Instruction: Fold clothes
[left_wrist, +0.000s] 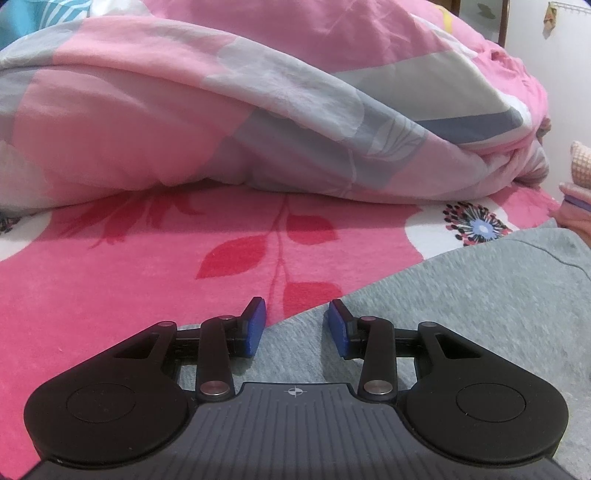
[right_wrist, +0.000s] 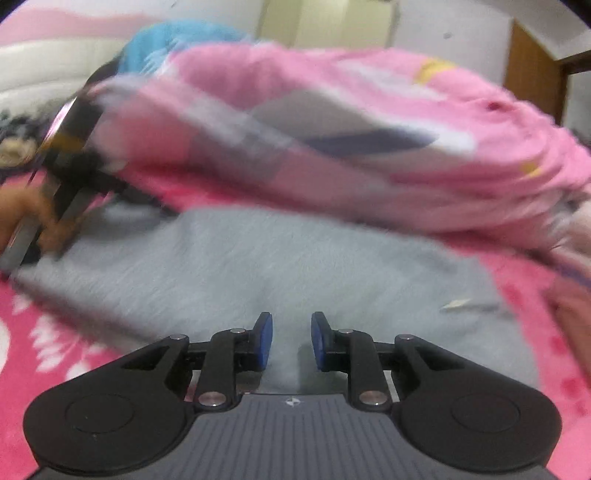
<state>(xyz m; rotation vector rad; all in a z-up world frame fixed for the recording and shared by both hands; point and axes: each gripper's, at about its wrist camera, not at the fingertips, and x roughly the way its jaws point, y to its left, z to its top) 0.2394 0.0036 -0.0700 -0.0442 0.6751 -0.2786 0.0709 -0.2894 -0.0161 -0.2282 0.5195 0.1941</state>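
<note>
The grey, fleecy knit garment was recorded lying flat on the pink floral plush bedspread, near both tools. The left gripper was noted with blue pads apart, empty, poised over the garment's left edge. The right gripper was likewise parted and empty above the cloth; its view was blurred. Risk judged: the soft bedspread pile could be pinched together with the garment edge, or only one layer caught. The bulky pink-and-grey patchwork cotton quilt, heaped far, could obstruct a fold.
</note>
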